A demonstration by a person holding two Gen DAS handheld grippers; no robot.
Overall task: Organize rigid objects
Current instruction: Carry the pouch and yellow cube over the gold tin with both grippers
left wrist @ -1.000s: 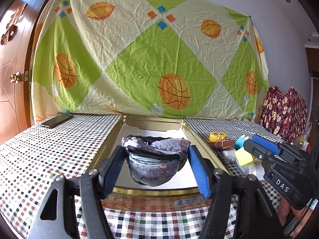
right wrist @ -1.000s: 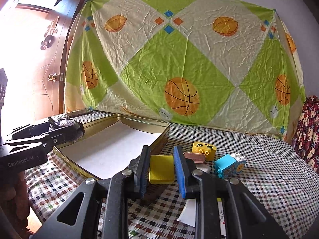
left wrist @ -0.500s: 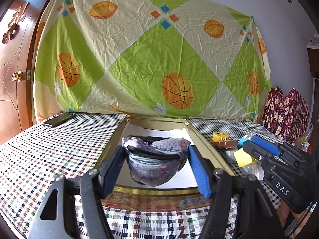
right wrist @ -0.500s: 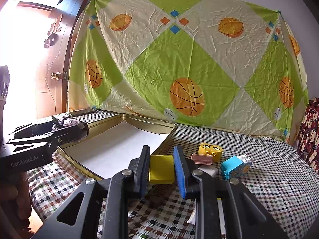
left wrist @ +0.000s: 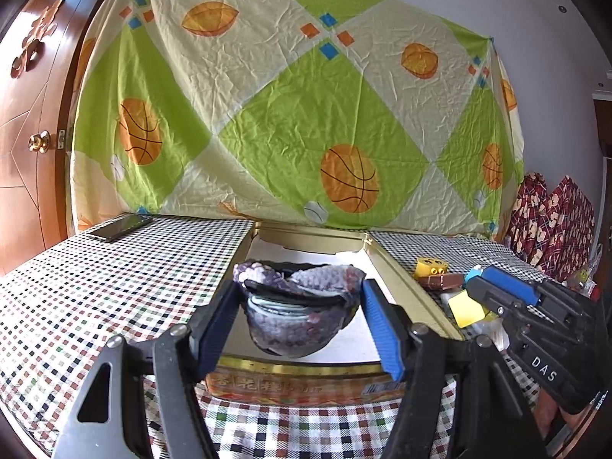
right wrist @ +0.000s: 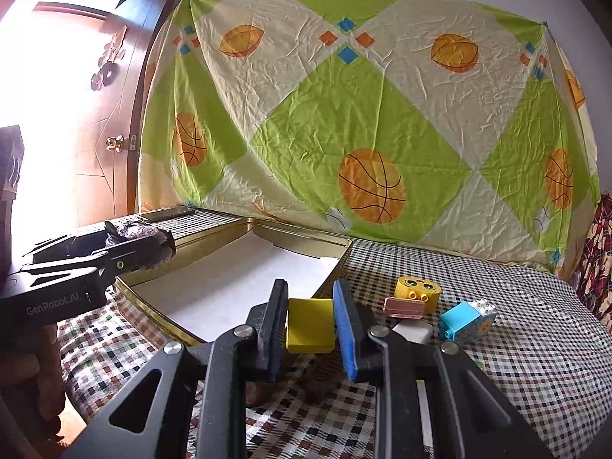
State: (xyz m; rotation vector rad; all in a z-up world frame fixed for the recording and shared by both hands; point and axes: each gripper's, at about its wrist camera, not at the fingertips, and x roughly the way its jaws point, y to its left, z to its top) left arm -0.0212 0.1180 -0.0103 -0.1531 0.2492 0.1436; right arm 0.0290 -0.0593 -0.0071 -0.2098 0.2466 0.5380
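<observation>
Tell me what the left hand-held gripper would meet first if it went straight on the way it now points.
Probably the white floor of the shallow gold tin tray: the left hand-held gripper holds the purple rock-like chunk above it, tilted slightly downward. Depth is uncertain.

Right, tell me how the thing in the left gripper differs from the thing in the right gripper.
The purple geode-like rock in the left gripper is rough, irregular and mottled; the yellow block in the right gripper is smooth, flat-sided and one plain colour. The rock spreads its jaws wide; the block sits between jaws nearly together. The rock hangs over the gold tray; the block is over the checked cloth beside it. Both are clamped and lifted.
</observation>
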